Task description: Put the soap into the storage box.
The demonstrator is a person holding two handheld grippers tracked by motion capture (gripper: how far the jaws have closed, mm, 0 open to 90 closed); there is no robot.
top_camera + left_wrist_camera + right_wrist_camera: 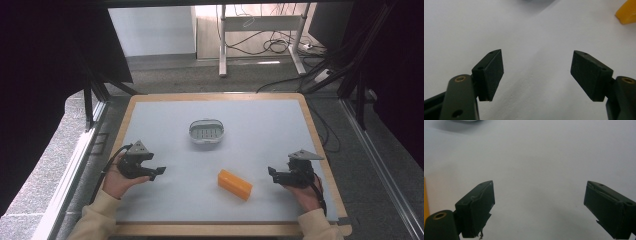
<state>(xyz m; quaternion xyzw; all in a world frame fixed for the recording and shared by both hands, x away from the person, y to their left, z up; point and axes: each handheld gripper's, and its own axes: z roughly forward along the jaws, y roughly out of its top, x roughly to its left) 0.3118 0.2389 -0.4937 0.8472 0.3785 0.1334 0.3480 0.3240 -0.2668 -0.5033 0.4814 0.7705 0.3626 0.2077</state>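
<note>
progress: nothing begun | block (234, 184) lies apart from dish (206, 131) | left gripper (159, 171) wide open, empty | right gripper (271, 172) wide open, empty

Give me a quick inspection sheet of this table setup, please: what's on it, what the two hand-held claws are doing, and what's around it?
Surface: pale grey mat on a wooden-edged table, flat and clean.
Job's things: orange block lying near the front, right of centre; small grey perforated basket farther back, near the middle. They sit apart.
Clutter: nothing seen.
Grippers: left gripper held low at the front left, fingers wide apart, holding nothing; right gripper at the front right, fingers also wide apart, holding nothing.
Cables: a black cable trails from the left gripper; loose cables lie on the floor behind.
Surroundings: white desk legs beyond the table, dark curtains at both sides.
</note>
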